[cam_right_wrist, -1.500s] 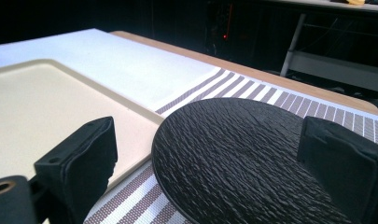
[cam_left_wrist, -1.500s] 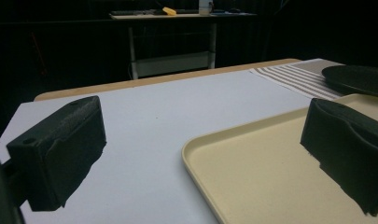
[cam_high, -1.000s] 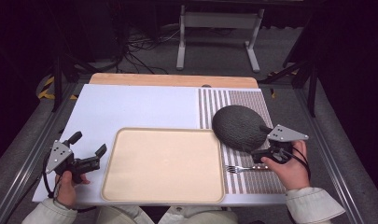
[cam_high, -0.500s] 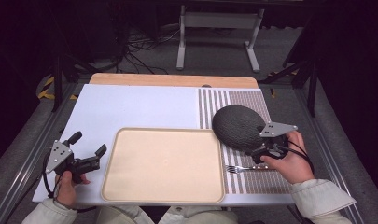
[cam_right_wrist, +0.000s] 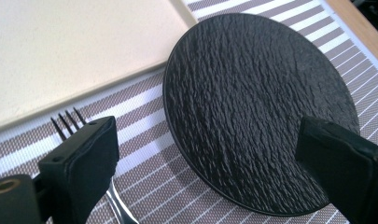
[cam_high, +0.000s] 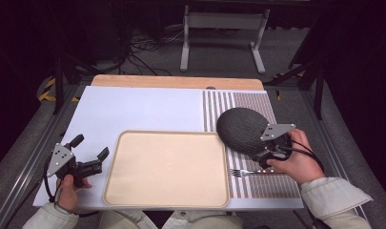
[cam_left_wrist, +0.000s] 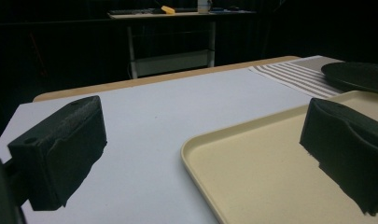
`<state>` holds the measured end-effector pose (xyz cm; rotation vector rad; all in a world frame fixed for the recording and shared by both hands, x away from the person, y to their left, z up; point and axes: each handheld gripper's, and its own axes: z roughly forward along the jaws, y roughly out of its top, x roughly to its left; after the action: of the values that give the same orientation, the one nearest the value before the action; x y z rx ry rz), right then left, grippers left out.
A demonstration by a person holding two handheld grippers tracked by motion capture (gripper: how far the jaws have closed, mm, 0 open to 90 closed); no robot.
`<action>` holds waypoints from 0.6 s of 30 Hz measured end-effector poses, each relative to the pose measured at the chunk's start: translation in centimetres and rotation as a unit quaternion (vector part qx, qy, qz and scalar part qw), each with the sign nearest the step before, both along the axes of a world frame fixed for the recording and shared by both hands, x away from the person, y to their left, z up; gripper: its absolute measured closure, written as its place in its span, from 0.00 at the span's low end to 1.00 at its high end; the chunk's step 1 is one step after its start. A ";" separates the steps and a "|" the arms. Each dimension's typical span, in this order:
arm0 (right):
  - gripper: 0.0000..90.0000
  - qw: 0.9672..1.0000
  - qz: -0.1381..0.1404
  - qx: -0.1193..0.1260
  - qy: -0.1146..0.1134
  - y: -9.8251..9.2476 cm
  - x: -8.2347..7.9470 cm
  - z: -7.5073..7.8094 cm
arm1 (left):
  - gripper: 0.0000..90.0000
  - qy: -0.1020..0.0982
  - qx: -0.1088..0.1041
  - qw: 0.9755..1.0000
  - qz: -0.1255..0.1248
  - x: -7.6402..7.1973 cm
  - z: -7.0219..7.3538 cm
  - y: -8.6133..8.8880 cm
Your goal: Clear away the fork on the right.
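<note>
Steel fork (cam_right_wrist: 70, 122): one finger (cam_right_wrist: 81, 168) of the right gripper (cam_high: 271, 153) hides most of its handle. Its prongs point at the beige tray (cam_high: 167, 167), handle running back under the fingers, which are spread wide, grasping nothing. Between them lies the black plate (cam_right_wrist: 256, 107). The left gripper (cam_high: 81, 164) fingers are also released beside the tray.
</note>
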<state>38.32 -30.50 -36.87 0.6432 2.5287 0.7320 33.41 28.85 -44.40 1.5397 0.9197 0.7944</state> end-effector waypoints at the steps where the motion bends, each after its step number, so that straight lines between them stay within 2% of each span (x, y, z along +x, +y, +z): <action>1: 0.09 1.000 0.001 -0.005 0.004 0.0 0.0 0.0 | 0.01 0.000 0.000 1.000 0.000 0.0 0.0 0.0; 2: 0.09 1.000 -0.002 -0.015 0.014 0.0 0.1 -0.1 | 0.01 0.000 0.000 1.000 0.000 0.0 0.0 0.0; 9: 0.09 0.998 0.008 -0.041 0.037 0.0 0.5 -0.7 | 0.01 0.001 0.001 1.000 0.000 0.0 0.0 0.0; 11: 0.09 0.997 0.018 -0.057 0.048 0.0 0.6 -0.8 | 0.01 0.001 0.001 1.000 0.000 0.0 0.0 0.0; 14: 0.09 0.996 0.022 -0.065 0.054 0.1 0.6 -0.9 | 0.01 0.001 0.001 1.000 0.000 0.0 0.0 0.0; 18: 0.09 0.994 0.027 -0.083 0.073 0.0 0.8 -1.3 | 0.01 0.001 0.002 1.000 0.000 0.0 0.0 0.0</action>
<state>39.10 -30.47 -38.14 0.5934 2.7145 0.5023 33.44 28.87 -44.43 1.5439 0.9210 0.7941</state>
